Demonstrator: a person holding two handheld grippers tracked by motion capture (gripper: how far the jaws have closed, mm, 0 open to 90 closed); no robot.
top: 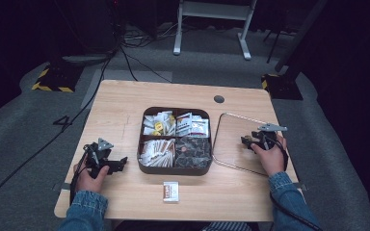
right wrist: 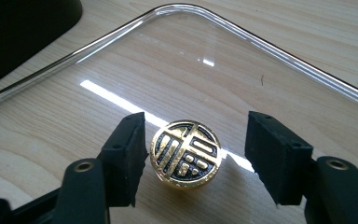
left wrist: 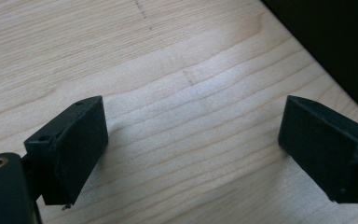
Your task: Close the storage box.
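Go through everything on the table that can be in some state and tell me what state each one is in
Box: uncovered, four compartments full of packets.
Clear lid: off the box, lying flat on the table to its right.
Gold knob: on the lid, between the tongs, not pinched.
Left tongs: open, nothing between them.
Right tongs: open around the knob.
Small packet: lying flat in front of the box.

Gold knob (right wrist: 185, 154) on clear lid (right wrist: 307, 70), black stylised character-like emblem, not readable, small packet (top: 171, 191) print too small to read
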